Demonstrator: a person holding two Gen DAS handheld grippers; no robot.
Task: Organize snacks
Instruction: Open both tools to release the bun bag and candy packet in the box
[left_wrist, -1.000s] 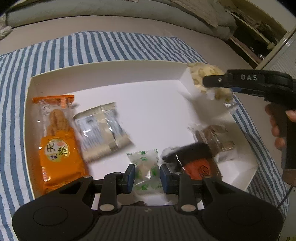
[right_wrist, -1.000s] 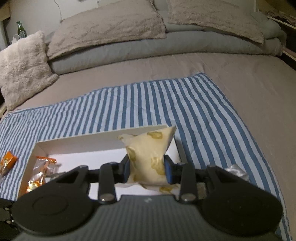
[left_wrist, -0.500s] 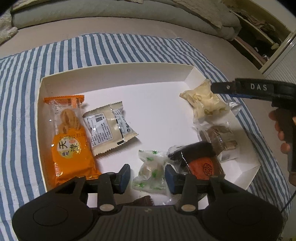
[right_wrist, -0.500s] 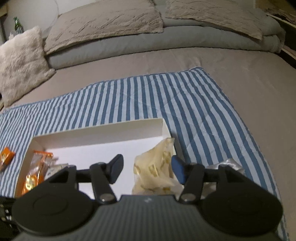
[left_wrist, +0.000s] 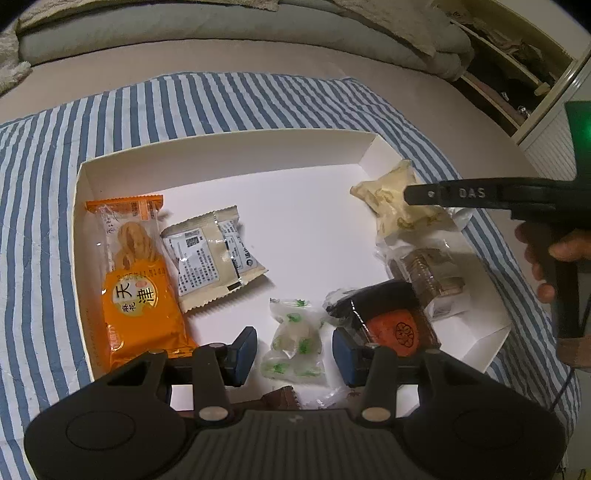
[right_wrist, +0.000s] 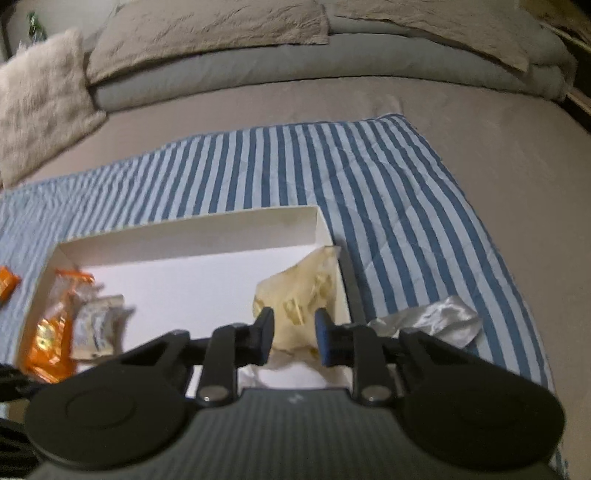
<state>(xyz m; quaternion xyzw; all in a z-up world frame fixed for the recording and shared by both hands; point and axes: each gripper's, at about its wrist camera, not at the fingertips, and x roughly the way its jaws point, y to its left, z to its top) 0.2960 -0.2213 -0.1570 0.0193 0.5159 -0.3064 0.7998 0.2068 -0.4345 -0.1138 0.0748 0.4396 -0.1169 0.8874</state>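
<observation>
A double pick is the likeliest fault. The right-hand pad of the left gripper (left_wrist: 294, 352) stands against the dark pack (left_wrist: 391, 325) at 3 o'clock of the candy (left_wrist: 293, 338). If the jaws were shut there, that pack's wrapper could be caught as well or nudged across the box (left_wrist: 221, 146). The candy's film looks slick and puffed, so a pinch near its twisted end could squeeze it out toward 12 o'clock.

A second risk is judged at the yellow bag (right_wrist: 295, 291). It is slumped against the box's wall at 3 o'clock, near the far corner. If a fold were snagged by the right gripper (right_wrist: 294, 341) when it is lifted away, the bag could be dragged over the rim onto the cloth (right_wrist: 388, 177), where a silver wrapper (right_wrist: 432, 321) lies at 4 o'clock of the bag.

The left jaws are spread and have just been opening. The candy lies between the pads, and a gap is seen at each side. It rests on the box floor near the rim at 6 o'clock.

The right jaws have just been closing and are drawn to their narrowest. The bag is seen through the slit, at 12 o'clock of the pads, apparently beneath them rather than pinched.
</observation>
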